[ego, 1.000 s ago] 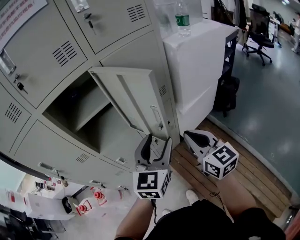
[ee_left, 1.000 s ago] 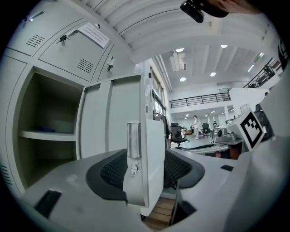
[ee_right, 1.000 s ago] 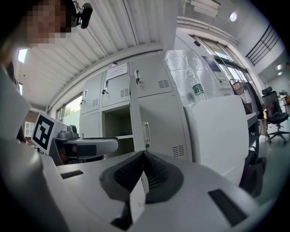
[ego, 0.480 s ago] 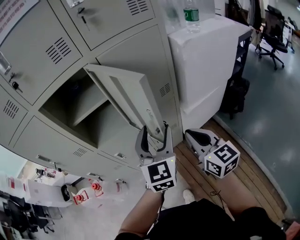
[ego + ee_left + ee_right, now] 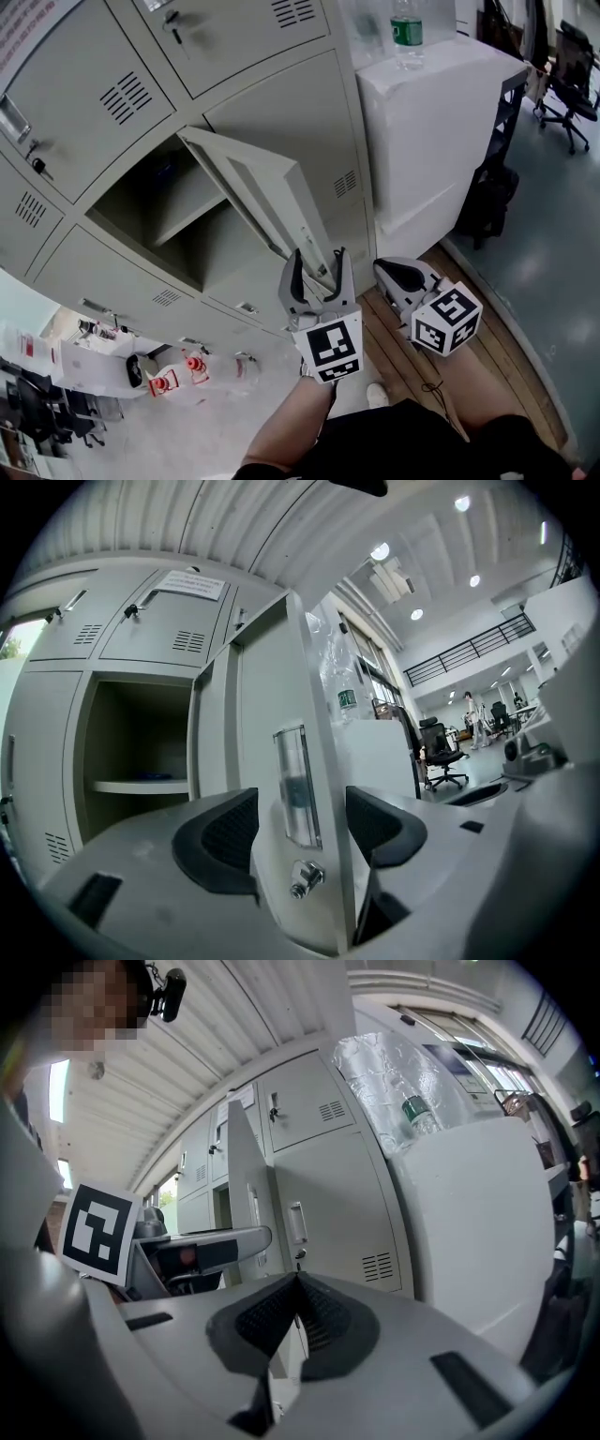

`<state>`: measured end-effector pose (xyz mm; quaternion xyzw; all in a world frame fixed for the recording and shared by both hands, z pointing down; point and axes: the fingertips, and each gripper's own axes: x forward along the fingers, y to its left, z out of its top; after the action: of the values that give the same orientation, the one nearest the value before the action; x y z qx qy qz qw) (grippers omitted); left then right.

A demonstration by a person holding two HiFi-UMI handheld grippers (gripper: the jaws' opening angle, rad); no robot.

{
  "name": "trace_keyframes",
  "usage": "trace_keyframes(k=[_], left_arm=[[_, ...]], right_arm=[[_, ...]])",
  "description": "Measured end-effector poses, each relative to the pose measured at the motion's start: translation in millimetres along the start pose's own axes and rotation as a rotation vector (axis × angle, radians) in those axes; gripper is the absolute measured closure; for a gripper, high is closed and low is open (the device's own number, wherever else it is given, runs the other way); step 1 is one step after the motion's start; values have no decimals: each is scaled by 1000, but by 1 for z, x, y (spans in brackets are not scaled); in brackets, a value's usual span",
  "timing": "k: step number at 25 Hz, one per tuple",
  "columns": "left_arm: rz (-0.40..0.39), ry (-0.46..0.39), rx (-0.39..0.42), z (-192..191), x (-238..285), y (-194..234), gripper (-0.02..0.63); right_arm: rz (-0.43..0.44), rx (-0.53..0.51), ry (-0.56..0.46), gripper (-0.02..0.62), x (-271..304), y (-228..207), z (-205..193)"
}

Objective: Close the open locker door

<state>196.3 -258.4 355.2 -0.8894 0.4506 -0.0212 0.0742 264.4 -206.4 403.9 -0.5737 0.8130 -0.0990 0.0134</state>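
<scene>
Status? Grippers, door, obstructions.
Left hand-held gripper open, jaws just widened, straddling the free edge of the grey metal locker door, pads off it. Right hand-held gripper shut, empty. Door half open; nothing seen blocking its swing.

White cabinet (image 5: 436,141), grey floor (image 5: 553,239)

A white cabinet (image 5: 422,141) is standing at the upper right, carrying a water bottle (image 5: 406,33) upright on its top. The grey floor (image 5: 534,253) is bearing an office chair (image 5: 574,80) at the far right edge. Left of centre, a shelf (image 5: 183,202) is sitting inside the open locker (image 5: 211,258).
</scene>
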Motion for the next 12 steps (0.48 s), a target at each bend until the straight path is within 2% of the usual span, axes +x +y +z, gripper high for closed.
trace_keyframes(k=[12], left_arm=[[-18,1,-33,-2,-12,10,339]], right_arm=[[48,-6,9,542,19,8,2]])
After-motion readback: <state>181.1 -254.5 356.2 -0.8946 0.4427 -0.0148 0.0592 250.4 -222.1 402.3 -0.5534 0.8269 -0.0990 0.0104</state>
